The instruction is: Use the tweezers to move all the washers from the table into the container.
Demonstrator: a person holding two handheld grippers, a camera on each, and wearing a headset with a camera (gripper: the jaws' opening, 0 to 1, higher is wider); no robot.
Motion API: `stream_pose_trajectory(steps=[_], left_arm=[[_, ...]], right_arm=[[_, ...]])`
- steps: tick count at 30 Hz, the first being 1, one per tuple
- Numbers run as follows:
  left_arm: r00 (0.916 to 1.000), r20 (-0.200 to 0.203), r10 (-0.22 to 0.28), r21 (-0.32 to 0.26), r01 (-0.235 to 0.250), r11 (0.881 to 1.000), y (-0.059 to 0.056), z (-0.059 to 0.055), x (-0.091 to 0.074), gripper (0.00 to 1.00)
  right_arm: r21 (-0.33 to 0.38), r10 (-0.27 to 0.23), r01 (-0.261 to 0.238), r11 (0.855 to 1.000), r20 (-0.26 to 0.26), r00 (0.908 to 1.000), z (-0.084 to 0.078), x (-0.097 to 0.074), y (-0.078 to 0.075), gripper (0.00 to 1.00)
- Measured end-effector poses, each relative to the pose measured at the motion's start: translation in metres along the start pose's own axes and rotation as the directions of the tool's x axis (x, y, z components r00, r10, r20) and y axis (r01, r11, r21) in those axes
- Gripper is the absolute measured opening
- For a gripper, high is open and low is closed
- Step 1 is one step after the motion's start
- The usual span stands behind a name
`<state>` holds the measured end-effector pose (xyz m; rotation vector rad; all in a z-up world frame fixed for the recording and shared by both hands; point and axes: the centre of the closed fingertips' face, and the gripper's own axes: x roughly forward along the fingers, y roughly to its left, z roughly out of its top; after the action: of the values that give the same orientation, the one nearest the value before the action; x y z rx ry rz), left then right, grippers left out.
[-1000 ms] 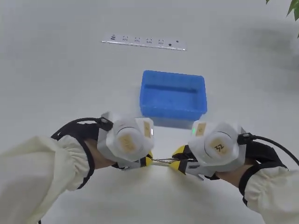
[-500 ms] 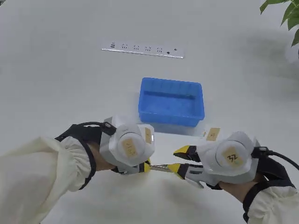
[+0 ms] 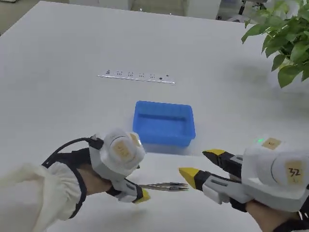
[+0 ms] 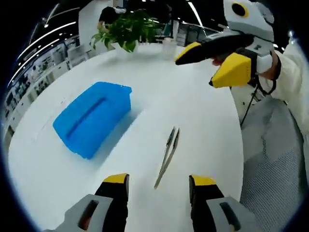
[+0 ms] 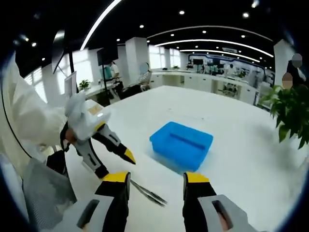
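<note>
At the left of the head view, the left gripper (image 4: pixel 159 180) points right, low over the white table (image 3: pixel 58 58). Its body hides most of the jaws there, but its own view shows them wide apart and holding nothing. The tweezers (image 4: pixel 168 154) lie flat on the table in that gap, tips away from the gripper (whether a jaw brushes their near end is hard to tell). Beyond them sits the blue container (image 3: pixel 164 123), bare tabletop all round it, and a power strip (image 3: pixel 136 77) farther back. The right gripper (image 3: pixel 203 163) points left at the tweezers' tips, jaws spread and empty; its hand is cut off by the frame. A plant (image 3: pixel 285 43) overhangs the far right.
</note>
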<state>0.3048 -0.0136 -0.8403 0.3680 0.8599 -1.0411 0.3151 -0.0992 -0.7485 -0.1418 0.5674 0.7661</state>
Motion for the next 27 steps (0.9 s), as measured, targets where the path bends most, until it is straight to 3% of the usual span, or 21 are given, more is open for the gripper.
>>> stream_pose_trajectory(steps=[5,7,8,11,13,16,17,19,23,25,27], left_arm=[[0.9921,0.092,0.085,-0.124,-0.073,0.990,-0.003,0.009,-0.030,0.72],[0.9824,0.133,0.130,-0.148,-0.110,0.983,-0.005,0.013,-0.044,0.78],[0.9824,0.129,0.136,-0.166,-0.113,0.980,-0.009,0.011,-0.052,0.80],[0.9704,0.161,0.180,-0.191,-0.149,0.970,-0.014,0.013,-0.069,0.85],[0.9580,0.178,0.225,-0.214,-0.185,0.959,-0.015,0.013,-0.082,0.89],[0.9433,0.203,0.262,-0.255,-0.208,0.944,-0.021,0.011,-0.099,0.93],[0.9332,0.217,0.286,-0.266,-0.226,0.937,-0.022,0.010,-0.106,0.94],[0.9241,0.220,0.313,-0.275,-0.249,0.929,-0.024,0.007,-0.115,0.97],[0.8975,0.233,0.375,-0.310,-0.296,0.903,-0.029,0.000,-0.135,0.99],[0.8798,0.251,0.404,-0.338,-0.311,0.888,-0.032,-0.001,-0.144,0.99],[0.8698,0.258,0.421,-0.357,-0.319,0.878,-0.035,-0.003,-0.151,0.99]], right_arm=[[0.002,-0.073,0.073,0.997,0.040,0.9965,-0.001,-0.024,-0.009,0.51],[0.010,-0.103,0.103,0.995,0.055,0.9931,-0.002,-0.032,-0.013,0.56],[0.012,-0.129,0.128,0.992,0.068,0.9894,-0.002,-0.038,-0.017,0.60],[0.035,-0.164,0.161,0.986,0.095,0.9820,-0.003,-0.049,-0.021,0.71],[0.055,-0.195,0.190,0.980,0.112,0.9744,-0.005,-0.058,-0.024,0.76],[0.066,-0.217,0.211,0.975,0.107,0.9702,-0.014,-0.065,-0.026,0.81],[0.071,-0.228,0.222,0.972,0.100,0.9684,-0.019,-0.068,-0.027,0.84],[0.080,-0.240,0.234,0.969,0.090,0.9665,-0.025,-0.072,-0.027,0.89],[0.097,-0.279,0.271,0.958,0.084,0.9567,-0.035,-0.082,-0.028,0.98],[0.107,-0.291,0.281,0.954,0.085,0.9530,-0.038,-0.087,-0.027,0.99],[0.115,-0.300,0.289,0.950,0.087,0.9501,-0.042,-0.091,-0.026,0.99]])
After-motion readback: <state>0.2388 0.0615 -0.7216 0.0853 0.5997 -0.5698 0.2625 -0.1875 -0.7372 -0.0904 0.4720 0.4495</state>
